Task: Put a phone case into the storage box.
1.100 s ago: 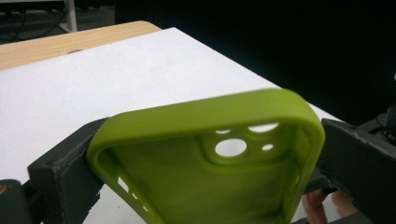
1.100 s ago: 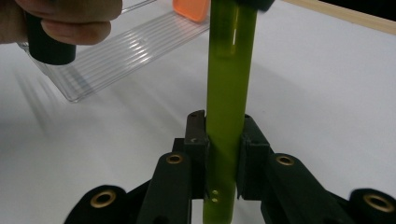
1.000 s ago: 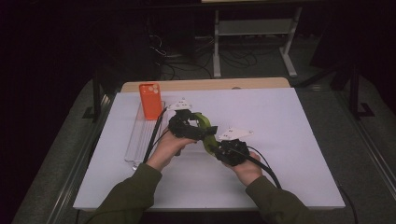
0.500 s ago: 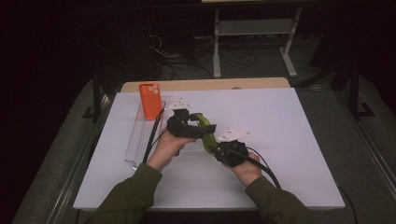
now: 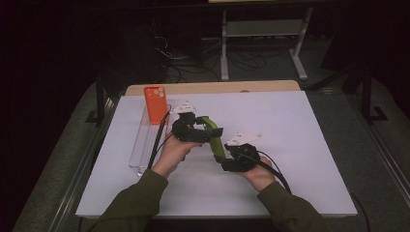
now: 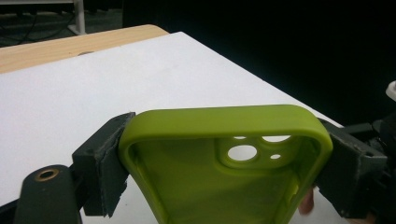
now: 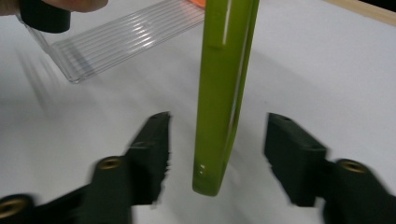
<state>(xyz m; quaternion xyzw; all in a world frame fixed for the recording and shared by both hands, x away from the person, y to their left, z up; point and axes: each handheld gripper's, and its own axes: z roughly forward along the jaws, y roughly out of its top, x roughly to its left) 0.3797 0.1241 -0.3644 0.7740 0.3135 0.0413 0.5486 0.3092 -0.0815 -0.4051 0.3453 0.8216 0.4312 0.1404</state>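
Both forearms in olive-green sleeves come in from the near edge of the bench and meet over its middle. The left gripper is held level and turned toward the person's right, its fingers clenched on the two long edges of a lime-green soft phone case; they have just been closing on it. In the left gripper view the case's hollow inside and its camera cut-outs face the camera, with the rounded top edge uppermost. The right gripper sits a little nearer the person and reaches up toward the case's lower end. Its fingers have just been opening and now stand released on either side of the case's thin edge, a clear gap on each side.

To the person's left, a clear ribbed plastic tray lies on the white bench, and an orange phone case rests at the tray's far end. Black cables trail from both grippers across the sheet. Nothing lies between the case and the tray.

The case is held above the bench's middle, its long axis slanting from the left gripper down toward the right one, edge-on to the right gripper view.
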